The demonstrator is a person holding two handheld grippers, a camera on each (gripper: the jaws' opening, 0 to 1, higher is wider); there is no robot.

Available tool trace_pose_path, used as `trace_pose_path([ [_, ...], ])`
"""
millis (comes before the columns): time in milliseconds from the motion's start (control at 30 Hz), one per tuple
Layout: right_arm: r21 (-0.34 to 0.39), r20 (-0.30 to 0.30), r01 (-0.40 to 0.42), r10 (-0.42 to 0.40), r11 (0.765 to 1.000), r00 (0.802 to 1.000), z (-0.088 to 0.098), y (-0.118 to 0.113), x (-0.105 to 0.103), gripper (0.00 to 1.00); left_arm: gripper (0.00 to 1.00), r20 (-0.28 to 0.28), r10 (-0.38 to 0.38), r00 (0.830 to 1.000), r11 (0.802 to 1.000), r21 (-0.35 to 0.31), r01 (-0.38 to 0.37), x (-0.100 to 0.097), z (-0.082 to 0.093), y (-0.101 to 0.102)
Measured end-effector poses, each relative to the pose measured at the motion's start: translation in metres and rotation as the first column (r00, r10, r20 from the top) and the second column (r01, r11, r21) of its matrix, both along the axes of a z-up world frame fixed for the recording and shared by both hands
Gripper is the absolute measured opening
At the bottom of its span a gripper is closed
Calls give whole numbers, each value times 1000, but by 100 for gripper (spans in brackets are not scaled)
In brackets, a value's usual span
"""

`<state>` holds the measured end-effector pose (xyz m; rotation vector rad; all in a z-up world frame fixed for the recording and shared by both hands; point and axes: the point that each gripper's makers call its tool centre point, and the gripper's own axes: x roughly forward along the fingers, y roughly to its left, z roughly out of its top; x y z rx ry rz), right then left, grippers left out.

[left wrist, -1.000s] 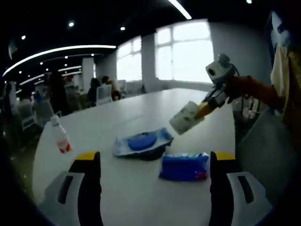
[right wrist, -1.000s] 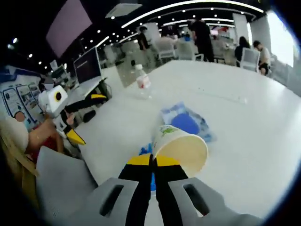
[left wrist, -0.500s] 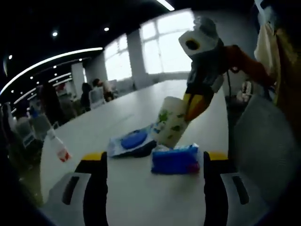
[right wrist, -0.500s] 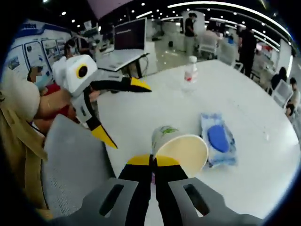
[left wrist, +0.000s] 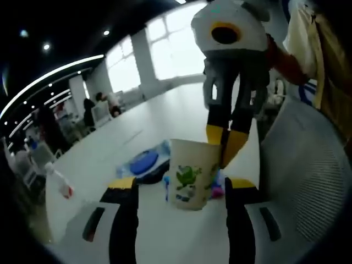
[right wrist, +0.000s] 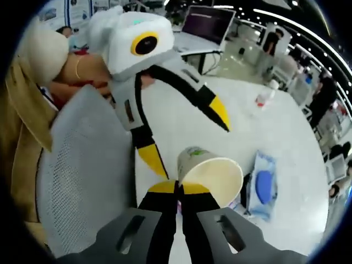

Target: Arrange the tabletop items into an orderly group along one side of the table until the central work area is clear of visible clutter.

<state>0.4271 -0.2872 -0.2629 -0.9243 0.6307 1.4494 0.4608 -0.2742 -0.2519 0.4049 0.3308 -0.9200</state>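
Two grippers meet over the near edge of the white table (left wrist: 110, 148). The right gripper (right wrist: 177, 188) pinches the paper cup's (left wrist: 190, 173) rim, lowering it beside the blue wipes pack (right wrist: 263, 184), probably to group them. The left gripper (left wrist: 180, 190) waits spread wide around it.

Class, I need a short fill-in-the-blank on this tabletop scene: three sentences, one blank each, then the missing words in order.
1. The right gripper is shut on the rim of a paper ____.
2. The left gripper has its jaws ____, one on each side of the paper cup.
3. The water bottle stands on the ____ table.

Missing words: cup; open; white
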Motion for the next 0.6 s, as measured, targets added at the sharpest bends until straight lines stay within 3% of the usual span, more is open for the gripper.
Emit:
trace_pose_path([
  [100,-26,34,-57,58,998,998,-3,0,-2,1,51,-23,-18,1000,1000,6,18,-2,-2,-2],
  [367,-48,61,-119,121,992,991,-5,1,-5,1,46,-65,-52,997,998,30,54,-4,-9,-6],
  [600,-78,121,-242,250,967,961,-8,3,-11,1,41,-102,-94,990,993,57,100,-9,-16,-12],
])
